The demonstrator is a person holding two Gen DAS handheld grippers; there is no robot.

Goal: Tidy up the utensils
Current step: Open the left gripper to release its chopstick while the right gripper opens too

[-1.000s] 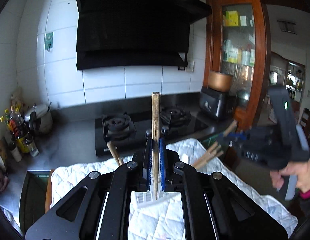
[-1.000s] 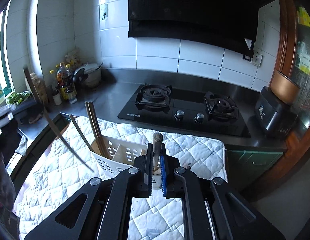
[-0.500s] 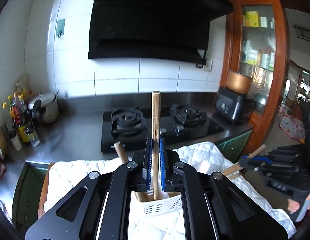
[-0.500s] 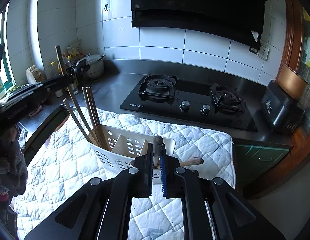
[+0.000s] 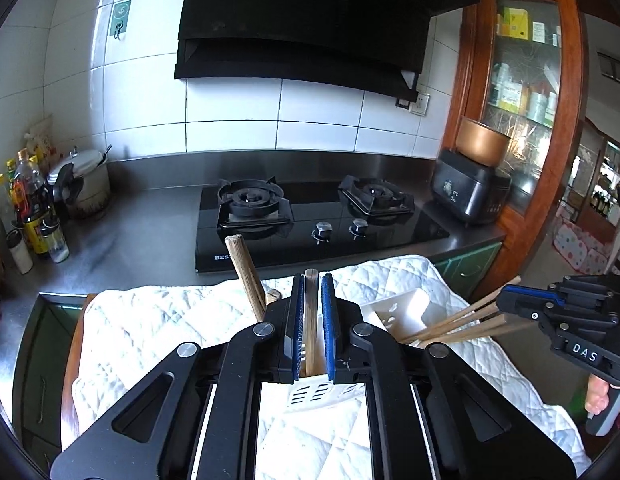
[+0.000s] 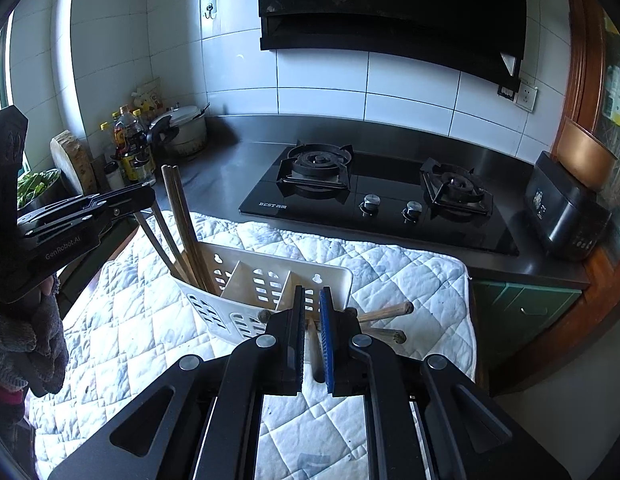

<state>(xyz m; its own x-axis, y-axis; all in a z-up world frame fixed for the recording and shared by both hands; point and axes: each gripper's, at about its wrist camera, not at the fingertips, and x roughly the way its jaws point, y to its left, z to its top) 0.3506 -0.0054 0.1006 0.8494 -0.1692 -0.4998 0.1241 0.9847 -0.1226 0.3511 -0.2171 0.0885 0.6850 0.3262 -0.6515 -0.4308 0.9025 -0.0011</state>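
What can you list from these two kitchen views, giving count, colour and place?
utensil caddy: one, white, on the quilt
quilt: one, white, before the hob
chopsticks: several, brown, in the caddy's end compartment
gas hob: one, black, on the counter
range hood: one, black, on the wall
bottles: several, mixed, counter corner
left tongs: one, black, shut on a wooden stick
right tongs: one, black, by the caddy; grip unclear

Black left claw (image 5: 311, 320), blue pads, silver screws. Black right claw (image 6: 311, 336), white "DAS" lettering; grey knit sleeve (image 6: 34, 340).
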